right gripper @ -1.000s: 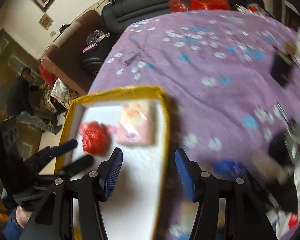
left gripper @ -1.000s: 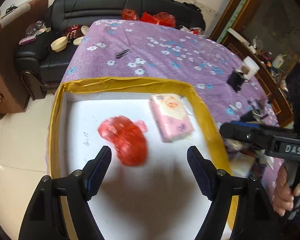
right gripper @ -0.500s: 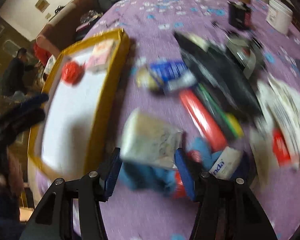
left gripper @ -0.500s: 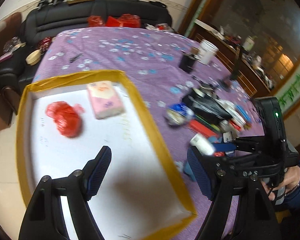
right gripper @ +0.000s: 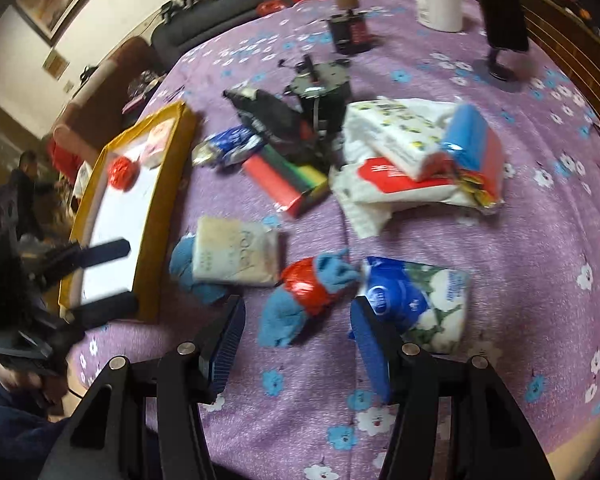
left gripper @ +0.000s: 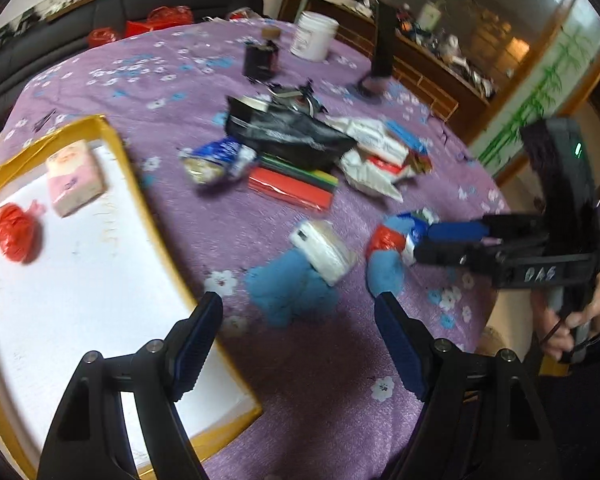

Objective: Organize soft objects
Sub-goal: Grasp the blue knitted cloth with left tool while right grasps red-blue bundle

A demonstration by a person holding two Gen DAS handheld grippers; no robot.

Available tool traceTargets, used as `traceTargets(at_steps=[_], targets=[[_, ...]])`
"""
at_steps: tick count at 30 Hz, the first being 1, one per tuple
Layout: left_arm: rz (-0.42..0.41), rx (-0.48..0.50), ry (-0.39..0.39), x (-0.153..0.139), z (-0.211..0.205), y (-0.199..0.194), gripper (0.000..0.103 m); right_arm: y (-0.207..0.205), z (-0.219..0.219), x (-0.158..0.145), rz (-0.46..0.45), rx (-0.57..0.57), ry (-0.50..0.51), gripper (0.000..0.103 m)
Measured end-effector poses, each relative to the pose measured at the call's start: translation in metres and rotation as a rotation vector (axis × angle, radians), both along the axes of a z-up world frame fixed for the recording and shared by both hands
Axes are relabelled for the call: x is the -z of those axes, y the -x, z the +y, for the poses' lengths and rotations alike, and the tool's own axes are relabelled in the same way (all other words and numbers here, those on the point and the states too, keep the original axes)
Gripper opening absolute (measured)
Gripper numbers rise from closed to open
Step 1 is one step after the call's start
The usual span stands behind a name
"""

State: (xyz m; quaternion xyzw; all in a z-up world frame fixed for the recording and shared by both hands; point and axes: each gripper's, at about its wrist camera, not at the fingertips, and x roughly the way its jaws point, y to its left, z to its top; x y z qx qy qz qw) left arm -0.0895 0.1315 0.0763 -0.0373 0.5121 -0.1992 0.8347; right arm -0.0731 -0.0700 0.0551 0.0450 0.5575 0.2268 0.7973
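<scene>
Right wrist view: right gripper (right gripper: 298,330) fingers spread wide, empty, above red-and-blue bundle (right gripper: 304,294); left gripper (left gripper: 298,334) likewise.

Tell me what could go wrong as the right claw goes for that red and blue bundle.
The open right claw frames the red-and-blue cloth bundle, but the blue floral tissue pack lies against its right finger and might get pinched too. The beige tissue pack sits on blue cloth nearby and could be dragged.

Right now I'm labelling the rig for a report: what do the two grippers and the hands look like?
Both the left gripper and the right gripper have black frames, silver pivot screws and ribbed blue fingers. The right's body reads "DAS" with a green light. Bare hand grips it; dark blue sleeve.
</scene>
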Motion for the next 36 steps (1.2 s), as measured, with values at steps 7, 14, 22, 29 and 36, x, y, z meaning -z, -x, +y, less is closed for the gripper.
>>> traceTargets(at_steps=[7, 14, 22, 29, 36], targets=[[0.060, 0.055, -0.085, 0.027, -0.026, -0.017, 0.077, 0.001, -0.010, 0.005, 0.014, 0.001, -0.054, 0.059], [0.098, 0.070, -0.203, 0.055, -0.051, -0.038, 0.065, -0.006, -0.012, 0.010, 0.030, 0.002, -0.086, 0.059], [0.079, 0.004, -0.119, 0.037, -0.028, -0.030, 0.048, -0.016, 0.009, 0.016, 0.045, -0.039, -0.081, 0.059], [0.004, -0.031, -0.039, 0.006, -0.004, -0.008, 0.048, -0.028, 0.035, 0.038, 0.080, -0.049, 0.033, 0.055], [-0.016, -0.125, 0.001, -0.003, 0.027, 0.001, 0.048, -0.027, 0.045, 0.039, 0.055, -0.052, 0.091, 0.038]])
